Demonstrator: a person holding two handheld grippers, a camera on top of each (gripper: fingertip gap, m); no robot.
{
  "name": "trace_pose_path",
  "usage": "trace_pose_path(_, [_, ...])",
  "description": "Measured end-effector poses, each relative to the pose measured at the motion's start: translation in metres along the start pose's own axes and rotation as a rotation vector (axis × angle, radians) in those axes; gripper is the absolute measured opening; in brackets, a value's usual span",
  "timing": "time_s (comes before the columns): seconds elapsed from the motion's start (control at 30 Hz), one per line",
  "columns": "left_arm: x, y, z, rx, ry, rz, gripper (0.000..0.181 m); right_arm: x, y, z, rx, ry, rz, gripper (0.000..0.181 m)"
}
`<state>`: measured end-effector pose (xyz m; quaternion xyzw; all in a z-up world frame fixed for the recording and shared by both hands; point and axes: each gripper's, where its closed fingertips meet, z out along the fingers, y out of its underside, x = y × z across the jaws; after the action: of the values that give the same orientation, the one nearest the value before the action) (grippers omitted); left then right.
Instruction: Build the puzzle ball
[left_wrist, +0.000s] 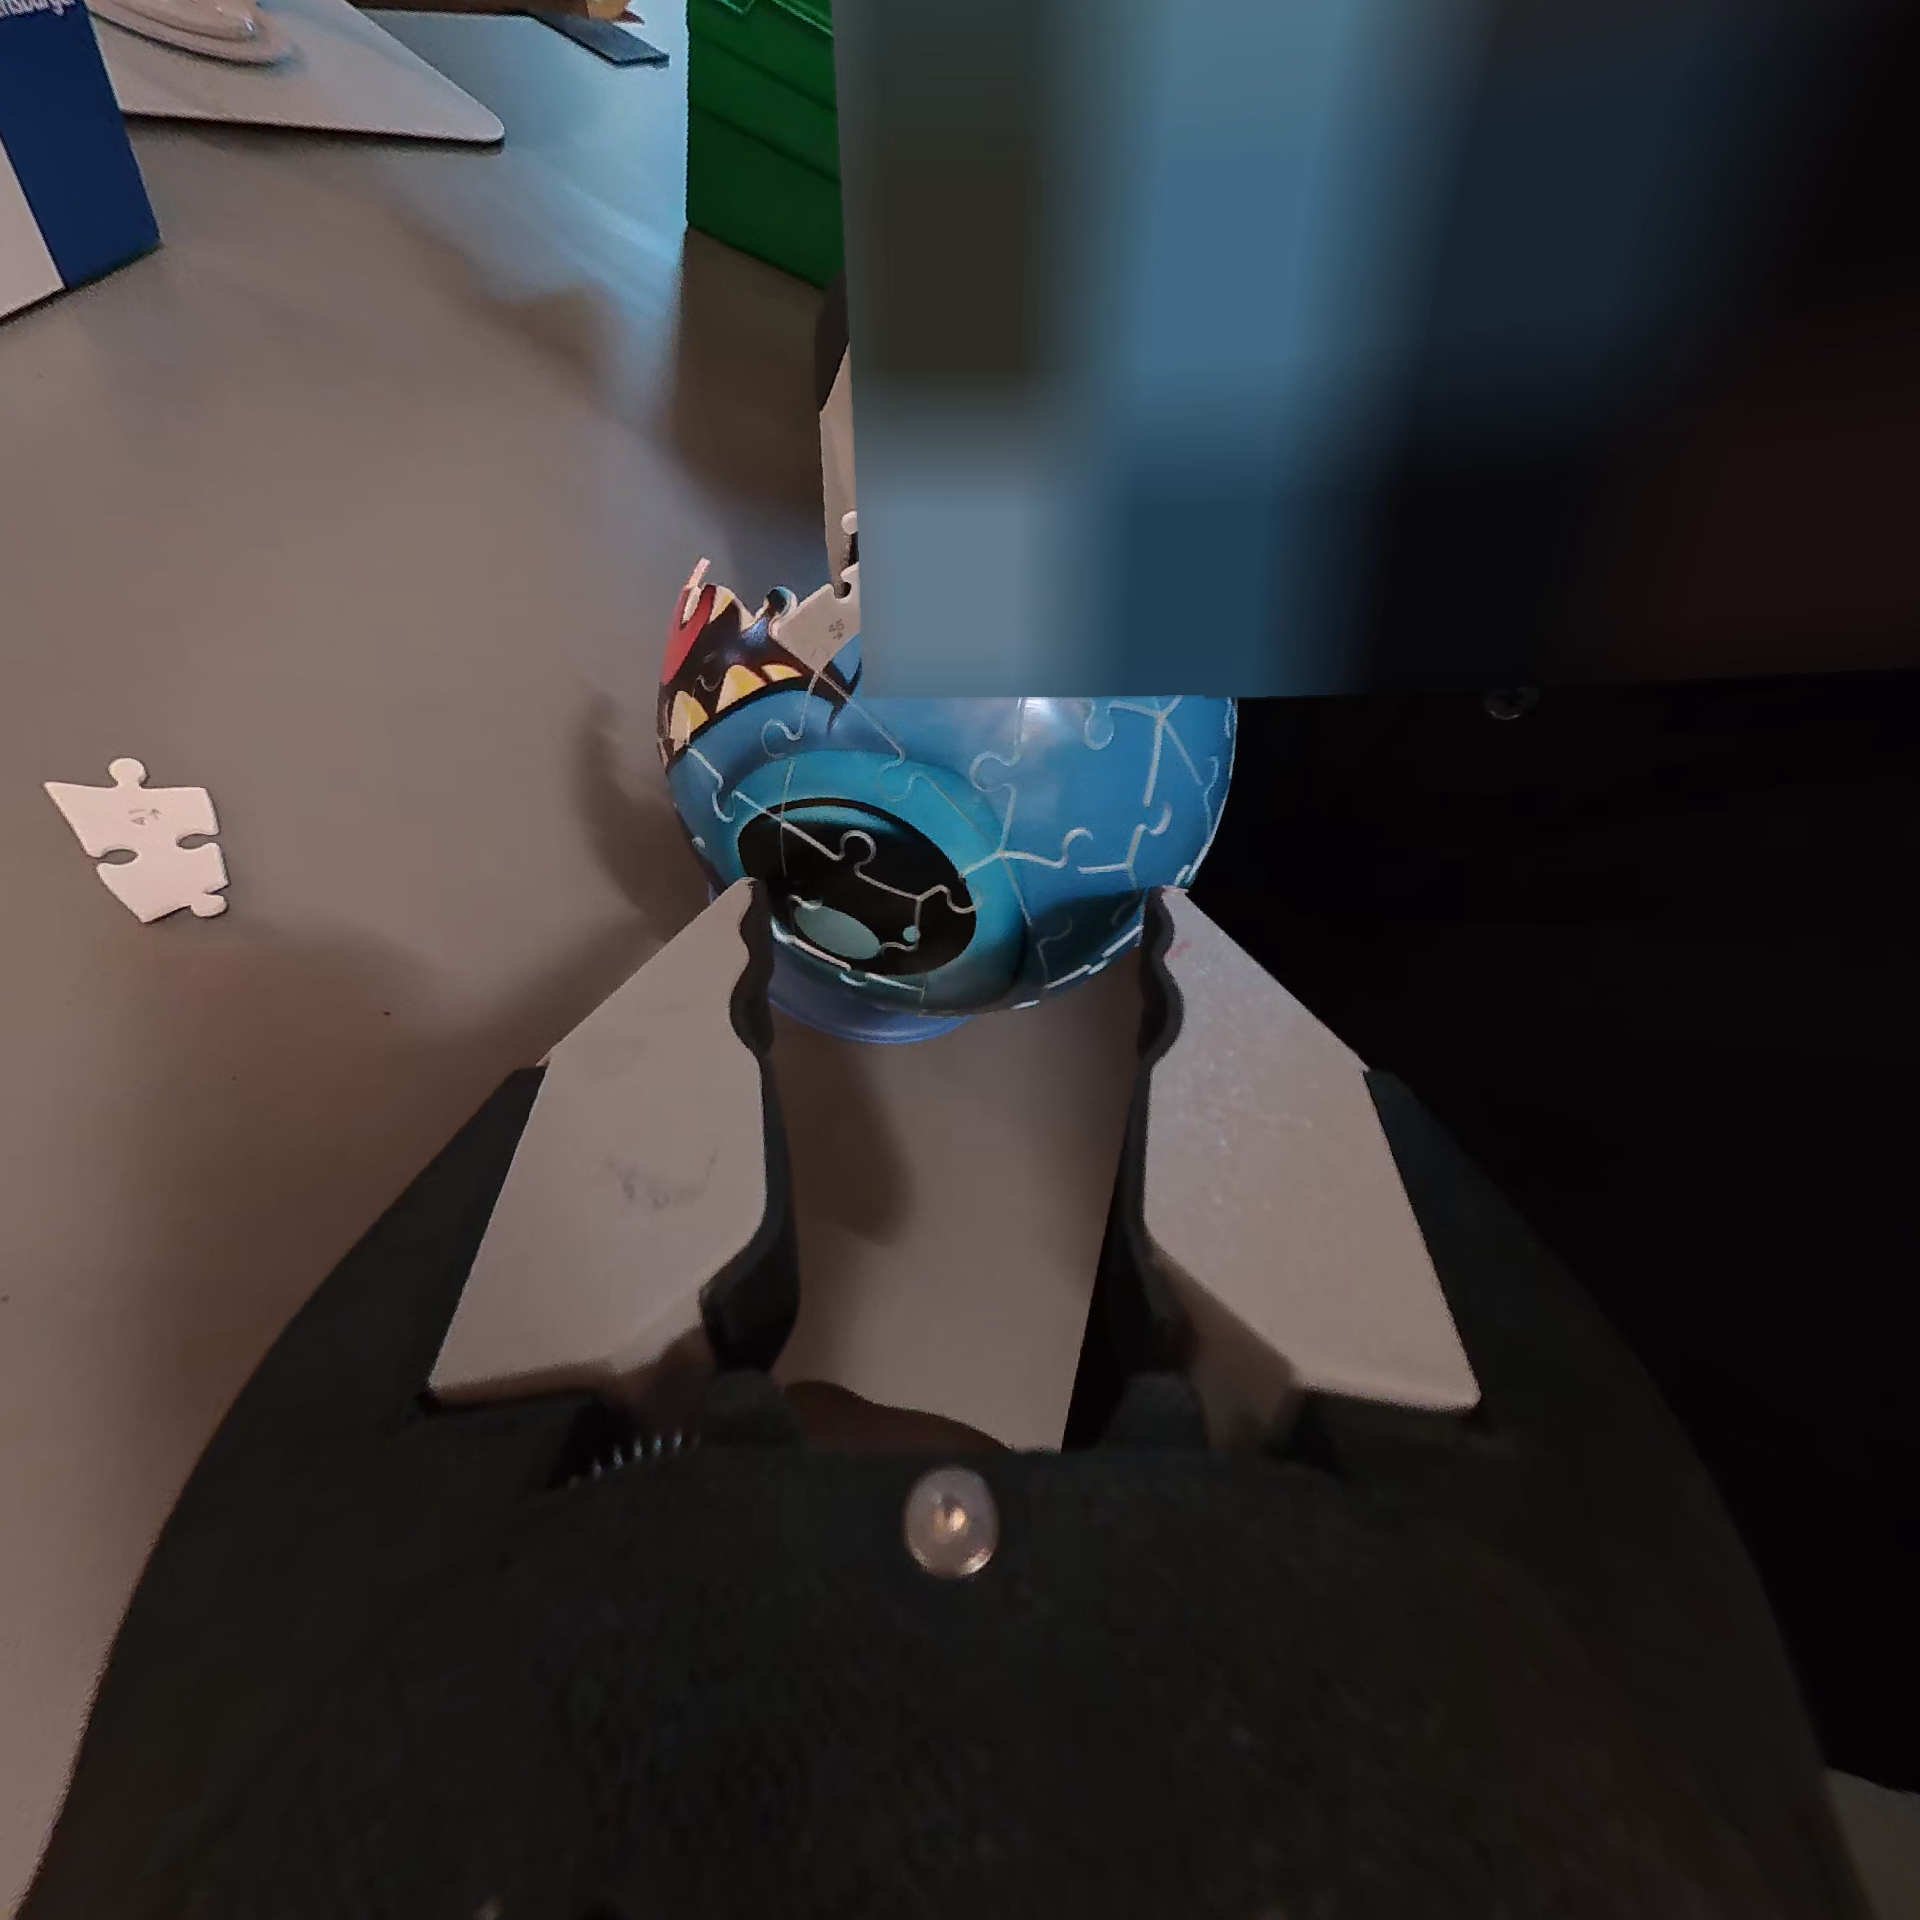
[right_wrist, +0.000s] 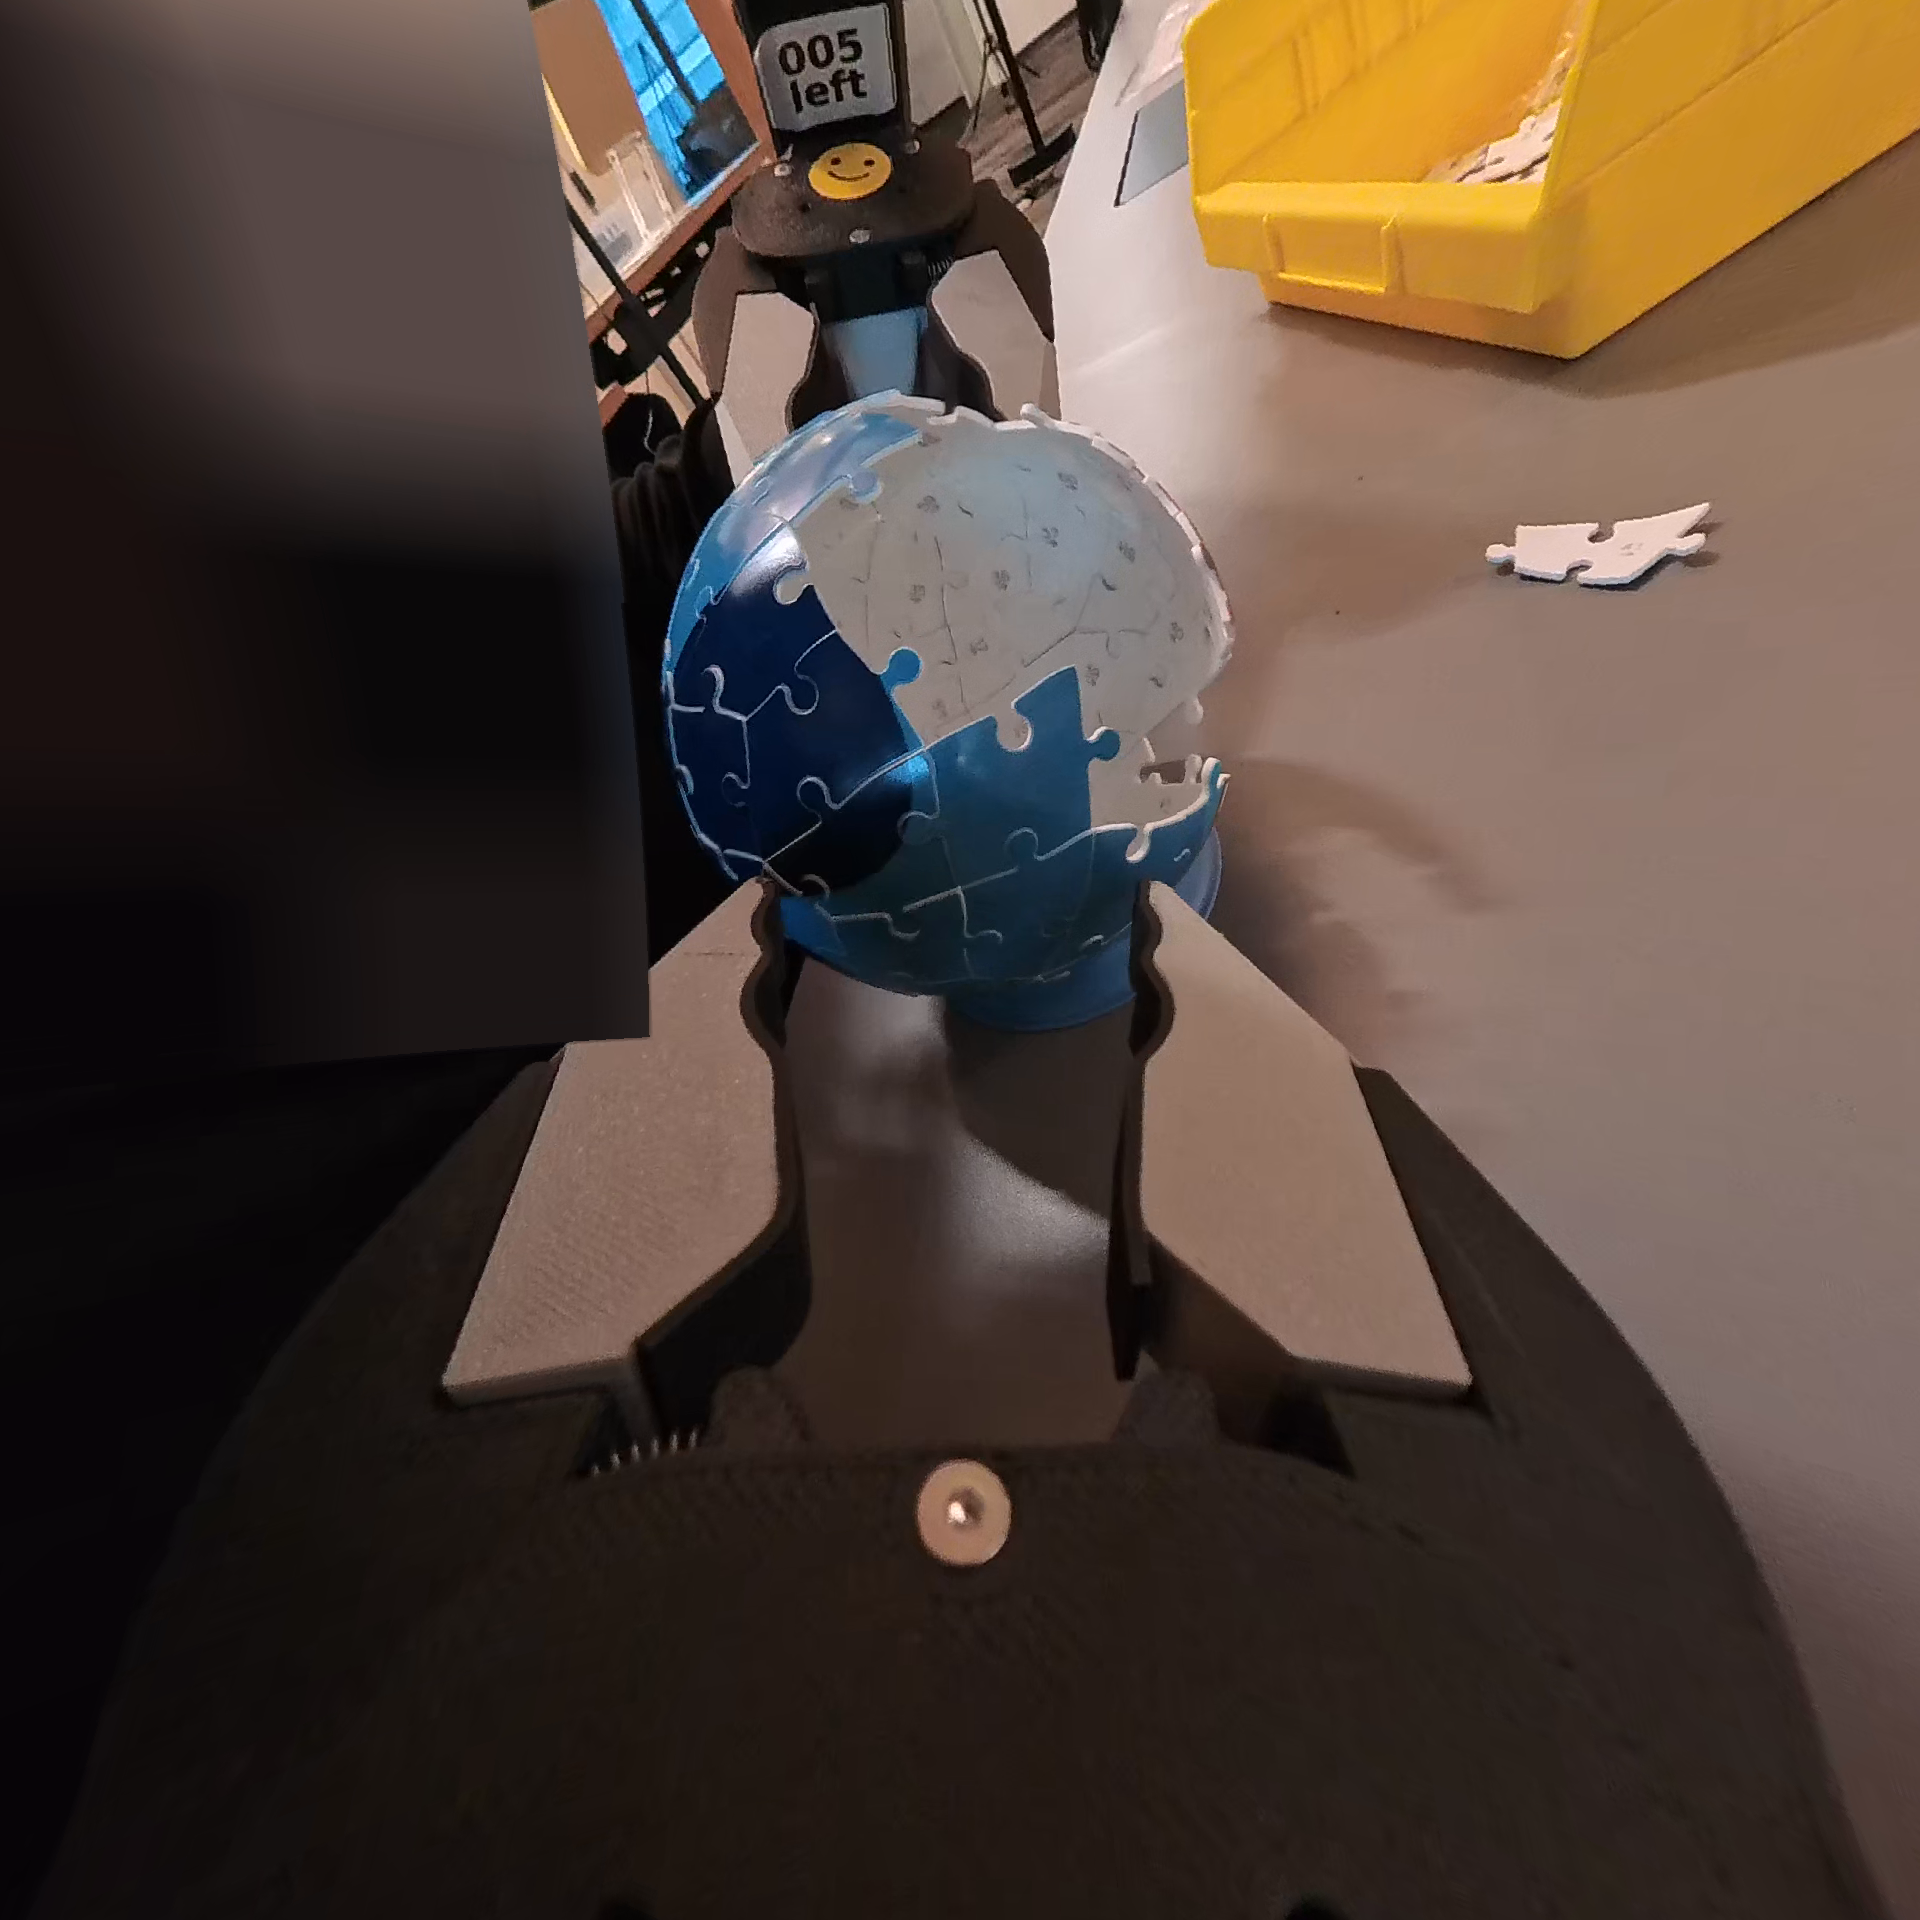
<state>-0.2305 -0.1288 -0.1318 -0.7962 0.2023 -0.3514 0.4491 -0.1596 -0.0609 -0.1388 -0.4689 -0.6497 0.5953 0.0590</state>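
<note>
1. Bracing the puzzle ball (right_wrist: 935, 707) from two opposite sides is the step in hand. The ball sits on a blue ring stand (right_wrist: 1081, 987) on the grey table (left_wrist: 364, 520), between the two grippers.

2. Left gripper (left_wrist: 961, 904): the jaws stand apart, one tip at each lower flank of the ball. Contact appears light; a firm clamp cannot be confirmed. Treat the jaws as open around the ball.

3. Right gripper (right_wrist: 961, 904): same arrangement from the far side. The jaws are spread, tips beside the lower shell and stand, with nothing pinched between them.

4. Ball condition: incomplete. The right wrist view shows a large gap in the shell, exposing the white inner faces of the fitted pieces. The left wrist view shows a jagged unfinished edge at the top, above the printed eye and teeth.

5. Spare part: one loose puzzle piece (left_wrist: 145, 842) lies white side up on the table, well apart from the ball. A yellow bin (right_wrist: 1558, 166) stands farther off; its contents are unclear.

6. Next move, as judged: one gripper steadies the ball while the other releases, collects the loose piece, turns it printed side out and presses its tabs into the open edge.

7. Caution: excess squeeze may buckle the unclosed shell.
</note>
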Motion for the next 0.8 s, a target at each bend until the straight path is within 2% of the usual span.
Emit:
trace_pose_path(0.2, [0.001,0.004,-0.003,-0.014,-0.007,0.006,0.073,-0.001,0.003,-0.002,-0.013,0.004,-0.014,0.065])
trace_pose_path(0.37, [-0.009,0.002,-0.02,0.028,-0.049,-0.008,0.073,0.001,0.0,-0.014,-0.001,0.015,-0.035,0.065])
trace_pose_path(0.47, [-0.032,-0.003,-0.033,0.075,-0.154,-0.052,0.068,0.012,-0.003,-0.028,0.027,0.076,-0.044,0.064])
trace_pose_path(0.6, [-0.077,-0.028,-0.046,0.134,-0.348,-0.119,0.054,0.031,-0.004,-0.043,0.039,0.163,-0.026,0.064])
trace_pose_path(0.7, [-0.111,-0.043,-0.044,0.051,-0.501,-0.107,0.05,0.043,-0.003,-0.049,0.039,0.222,-0.019,0.062])
trace_pose_path(0.8, [-0.135,-0.05,-0.021,-0.119,-0.585,-0.018,0.049,0.047,-0.003,-0.05,0.046,0.233,-0.003,0.061])
